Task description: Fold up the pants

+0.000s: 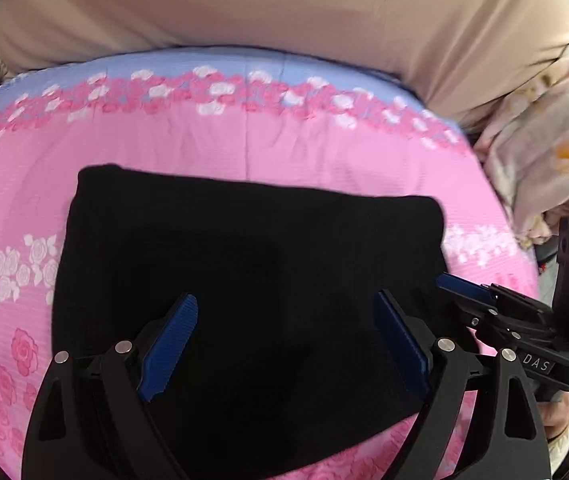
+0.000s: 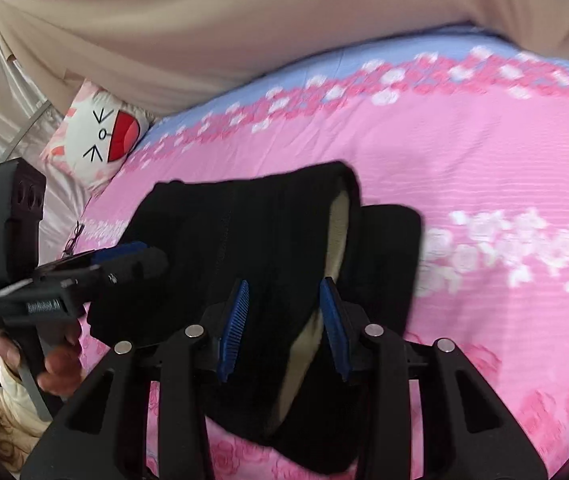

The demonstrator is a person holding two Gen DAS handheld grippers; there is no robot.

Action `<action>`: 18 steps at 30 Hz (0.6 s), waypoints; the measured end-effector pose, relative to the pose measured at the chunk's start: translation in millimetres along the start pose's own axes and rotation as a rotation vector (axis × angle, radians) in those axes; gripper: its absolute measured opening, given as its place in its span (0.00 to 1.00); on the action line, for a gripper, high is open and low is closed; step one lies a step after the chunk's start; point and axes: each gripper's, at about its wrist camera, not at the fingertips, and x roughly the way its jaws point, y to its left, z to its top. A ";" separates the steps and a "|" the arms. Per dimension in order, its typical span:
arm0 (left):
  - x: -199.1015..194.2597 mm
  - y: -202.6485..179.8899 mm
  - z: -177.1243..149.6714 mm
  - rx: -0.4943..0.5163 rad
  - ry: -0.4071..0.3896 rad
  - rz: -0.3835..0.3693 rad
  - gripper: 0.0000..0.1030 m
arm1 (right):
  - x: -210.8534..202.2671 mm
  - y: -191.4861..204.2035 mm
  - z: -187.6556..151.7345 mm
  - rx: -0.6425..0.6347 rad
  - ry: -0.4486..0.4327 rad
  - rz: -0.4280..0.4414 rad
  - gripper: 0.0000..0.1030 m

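Note:
The black pants [image 1: 244, 272] lie folded into a rough rectangle on the pink floral bed sheet [image 1: 244, 148]. My left gripper [image 1: 284, 340] is open and empty, its blue pads spread wide just above the near half of the pants. My right gripper [image 2: 284, 320] holds its jaws partly apart over the pants [image 2: 268, 232], around a raised fold edge that shows a cream lining [image 2: 336, 240]; I cannot tell whether the pads pinch it. In the left wrist view the right gripper [image 1: 464, 290] sits at the pants' right edge. The left gripper [image 2: 124, 256] shows at the pants' left side.
A beige curtain [image 1: 284, 4] hangs behind the bed. A cartoon-face pillow [image 2: 100, 136] lies at the bed's far left corner. A pale floral quilt [image 1: 544, 152] is bunched at the right of the bed. A hand [image 2: 56, 372] holds the left gripper's handle.

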 end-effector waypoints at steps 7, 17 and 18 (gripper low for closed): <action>-10.3 8.3 3.0 0.023 -0.041 0.074 0.84 | -21.8 27.6 1.0 -0.093 -0.087 0.031 0.23; -3.4 -12.0 -7.7 0.104 -0.026 0.070 0.84 | -46.3 -51.9 -30.5 0.121 -0.096 -0.073 0.11; -6.3 -14.4 -8.9 0.113 -0.032 0.066 0.84 | -50.7 -46.0 -30.5 0.100 -0.107 -0.047 0.13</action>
